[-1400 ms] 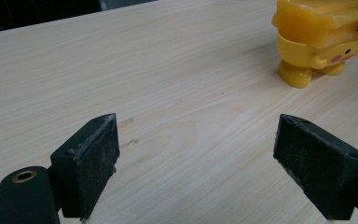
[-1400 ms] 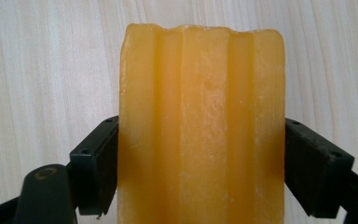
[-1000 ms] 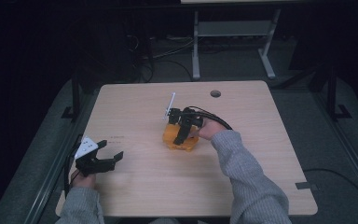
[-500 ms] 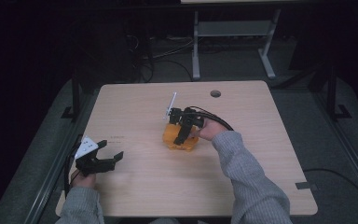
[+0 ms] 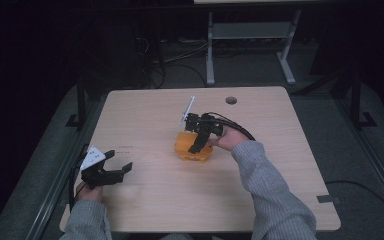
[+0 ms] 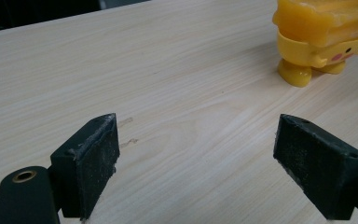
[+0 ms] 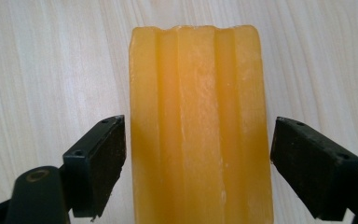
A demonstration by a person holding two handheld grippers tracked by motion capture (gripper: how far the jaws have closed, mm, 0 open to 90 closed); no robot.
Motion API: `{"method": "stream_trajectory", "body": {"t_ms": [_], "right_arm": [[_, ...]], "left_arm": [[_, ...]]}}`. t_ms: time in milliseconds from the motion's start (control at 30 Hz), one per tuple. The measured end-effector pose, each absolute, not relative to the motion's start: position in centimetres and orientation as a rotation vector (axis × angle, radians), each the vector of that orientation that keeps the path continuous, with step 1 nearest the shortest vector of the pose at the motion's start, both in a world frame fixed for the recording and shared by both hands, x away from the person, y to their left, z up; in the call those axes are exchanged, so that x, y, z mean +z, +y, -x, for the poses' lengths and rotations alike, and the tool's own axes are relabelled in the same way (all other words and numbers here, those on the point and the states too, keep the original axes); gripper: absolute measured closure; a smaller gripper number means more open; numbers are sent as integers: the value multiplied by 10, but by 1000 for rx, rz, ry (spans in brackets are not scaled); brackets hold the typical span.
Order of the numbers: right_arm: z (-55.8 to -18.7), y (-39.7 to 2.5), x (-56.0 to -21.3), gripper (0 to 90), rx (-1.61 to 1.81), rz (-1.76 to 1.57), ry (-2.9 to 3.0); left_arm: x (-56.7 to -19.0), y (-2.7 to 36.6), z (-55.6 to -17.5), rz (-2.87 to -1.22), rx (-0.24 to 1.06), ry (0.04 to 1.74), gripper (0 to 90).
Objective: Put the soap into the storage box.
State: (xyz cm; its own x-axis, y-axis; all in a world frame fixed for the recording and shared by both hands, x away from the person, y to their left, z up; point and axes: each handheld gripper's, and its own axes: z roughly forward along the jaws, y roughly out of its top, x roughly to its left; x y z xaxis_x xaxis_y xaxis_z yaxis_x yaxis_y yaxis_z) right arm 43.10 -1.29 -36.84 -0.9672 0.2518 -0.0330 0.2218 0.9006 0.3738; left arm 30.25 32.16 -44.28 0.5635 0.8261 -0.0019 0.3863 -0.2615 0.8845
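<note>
High view: right gripper (image 5: 198,145) hangs over the orange toy (image 5: 192,149) mid-table; left gripper (image 5: 111,171) idles well apart, spread and empty. Right gripper view: the ribbed toy (image 7: 198,126) sits between parted jaws, the left one just beside it, ungripped. Closing seems next.

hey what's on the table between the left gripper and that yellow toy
Nothing: bare wood tabletop lies between the left gripper and the yellow toy, as the high view and left gripper view both show.
</note>
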Motion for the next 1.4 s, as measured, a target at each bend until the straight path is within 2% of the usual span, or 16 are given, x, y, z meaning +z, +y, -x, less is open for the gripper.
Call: {"method": "stream_trajectory", "body": {"t_ms": [1400], "right_arm": [[-416,-70,-355,190,684,-532,2898]], "left_arm": [[-444,319,-303,-1882,587,989,138]]}}
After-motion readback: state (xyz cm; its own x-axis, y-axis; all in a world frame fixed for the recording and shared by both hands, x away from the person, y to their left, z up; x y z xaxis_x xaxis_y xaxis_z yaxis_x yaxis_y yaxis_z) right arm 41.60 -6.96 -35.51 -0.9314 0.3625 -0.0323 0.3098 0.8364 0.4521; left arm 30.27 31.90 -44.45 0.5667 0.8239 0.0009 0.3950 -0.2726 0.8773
